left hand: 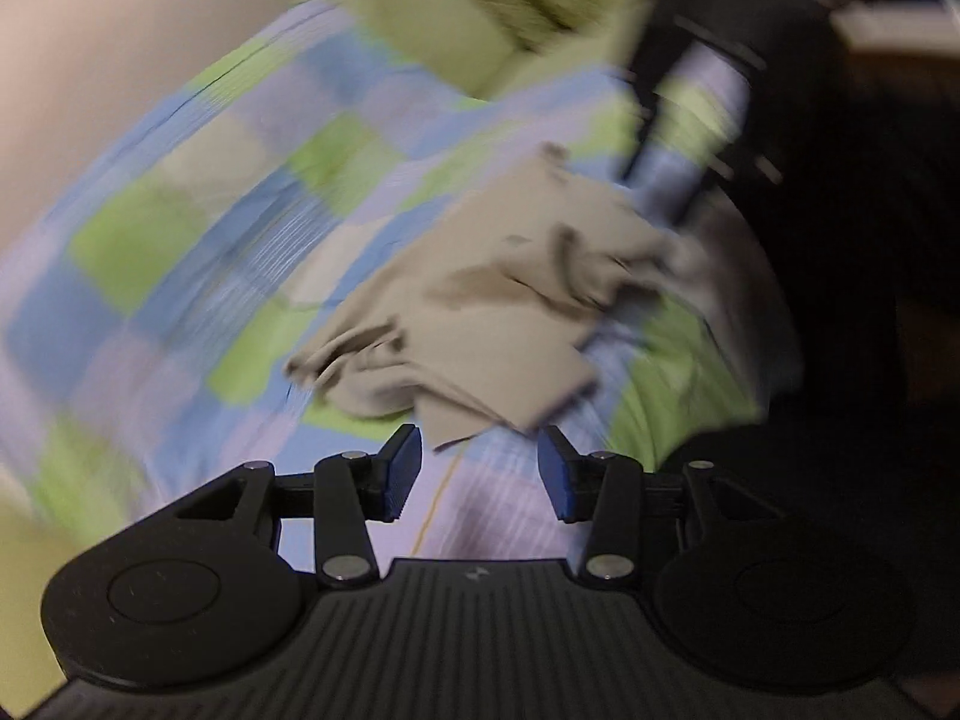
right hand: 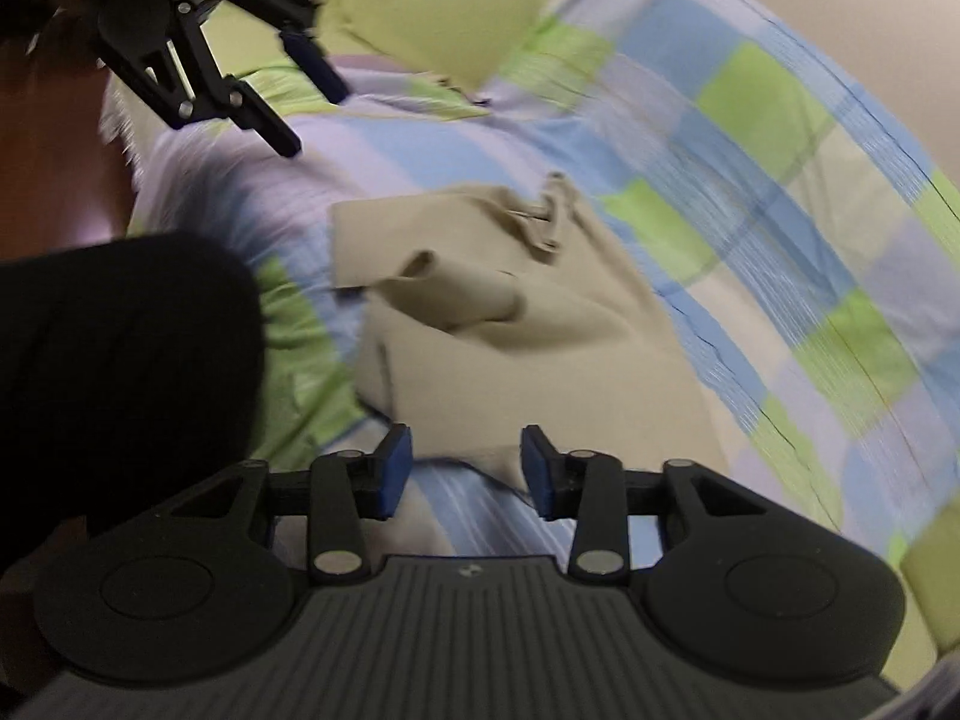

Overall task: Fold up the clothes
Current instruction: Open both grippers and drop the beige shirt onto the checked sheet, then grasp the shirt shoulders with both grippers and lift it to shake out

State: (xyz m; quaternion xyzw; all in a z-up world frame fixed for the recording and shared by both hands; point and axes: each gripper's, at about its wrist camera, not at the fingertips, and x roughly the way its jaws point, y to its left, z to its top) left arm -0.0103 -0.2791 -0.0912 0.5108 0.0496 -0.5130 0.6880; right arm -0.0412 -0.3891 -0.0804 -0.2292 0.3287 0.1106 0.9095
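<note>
Beige garment [right hand: 510, 336] on checked bedsheet [right hand: 780, 180], green pillow [right hand: 444, 6] behind, dark sleeve [right hand: 120, 372] alongside

Beige garment [right hand: 492, 324] rumpled on checked bedsheet [right hand: 780, 192]; right gripper [right hand: 465, 471] empty, jaws apart.

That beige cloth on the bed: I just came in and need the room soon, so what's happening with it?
A person is folding clothes with a handheld gripper in each hand. The beige garment lies crumpled, partly folded, on the checked bedsheet. Neither gripper holds it: the left gripper and right gripper both hover over its near edge with jaws apart and nothing between the pads. A green pillow lies beyond.
</note>
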